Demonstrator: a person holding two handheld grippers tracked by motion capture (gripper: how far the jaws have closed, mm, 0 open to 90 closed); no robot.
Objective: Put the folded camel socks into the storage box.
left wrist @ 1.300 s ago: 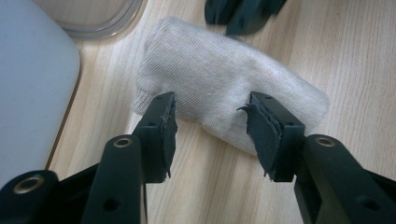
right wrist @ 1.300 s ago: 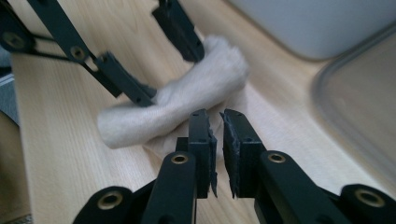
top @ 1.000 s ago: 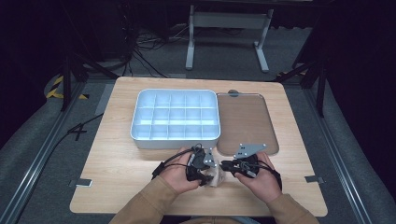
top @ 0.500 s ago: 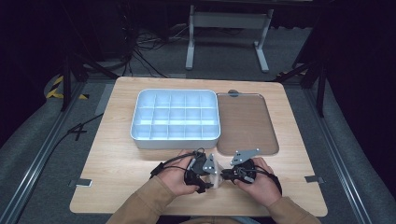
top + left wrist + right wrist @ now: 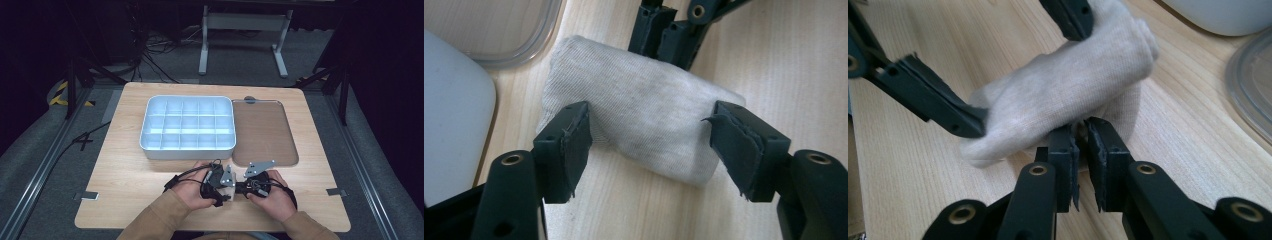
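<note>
- Lying on the wooden surface (image 5: 125, 170) near its front edge, the folded white cloth (image 5: 639, 115) sits between both hands, just in front of the divided grey tray (image 5: 187, 125) and the clear lid (image 5: 262, 130).
- The left tool (image 5: 649, 145) straddles the cloth with its jaws wide; they have just been opening, and its pads (image 5: 574, 145) stand at the cloth's two ends without pressing it.
- The right tool (image 5: 1083, 150) has its jaws narrow, pinching a fold of the cloth's edge from the opposite side.
- In the high view, the left tool (image 5: 220, 182) and right tool (image 5: 245, 185) meet almost tip to tip over the cloth (image 5: 228, 192).
</note>
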